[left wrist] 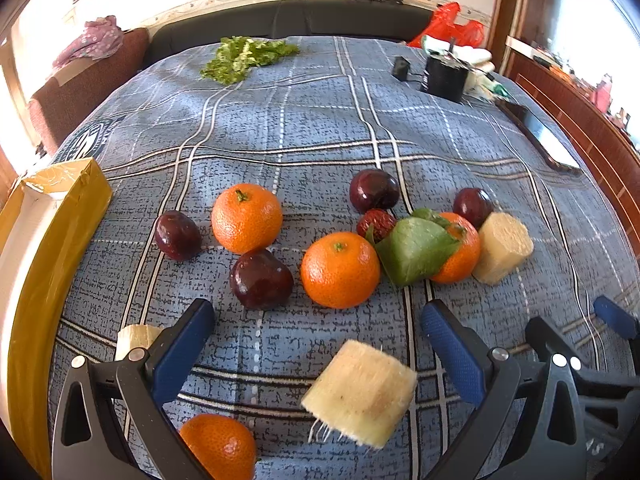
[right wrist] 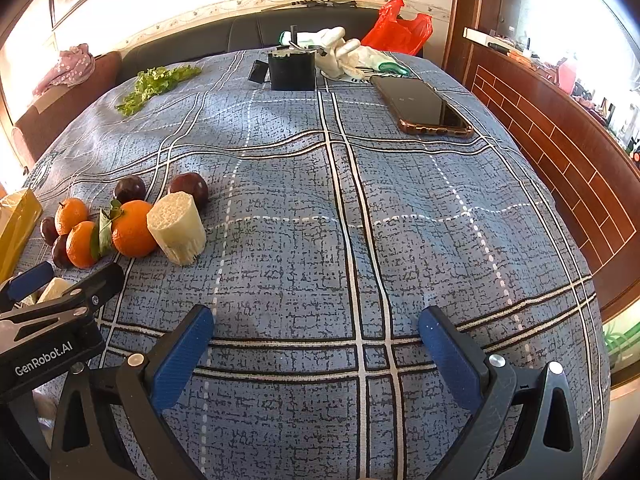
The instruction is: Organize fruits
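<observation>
Left gripper (left wrist: 316, 344): jaws spread wide, holding nothing. You hover it low over the cloth (left wrist: 320, 128), and a cane chunk (left wrist: 360, 394) lies between its fingers, untouched by either pad. Right gripper (right wrist: 316, 344): also wide open and empty, parked over bare cloth well apart from the fruit.

Progress, as a judgement: hardly begun. Fruit lies loose and mixed on the cloth. Count in the left view: three oranges in the middle, (left wrist: 247, 223), (left wrist: 340, 269) and one half hidden under a leaf (left wrist: 414, 250); a fourth orange (left wrist: 218, 446) at the bottom edge by your left finger. Dark plums at (left wrist: 178, 235), (left wrist: 261, 279), (left wrist: 374, 191) and (left wrist: 473, 201). One red date (left wrist: 376, 224) sits touching the leaf. A second cane chunk (left wrist: 502, 246) rests against the leafy orange; a third (left wrist: 134, 338) peeks out behind the left finger. No grouping by kind is evident. A yellow box (left wrist: 52, 216) stands at far left; whether it holds anything, you cannot tell.

Pose: both tools point forward, side by side, level.
</observation>
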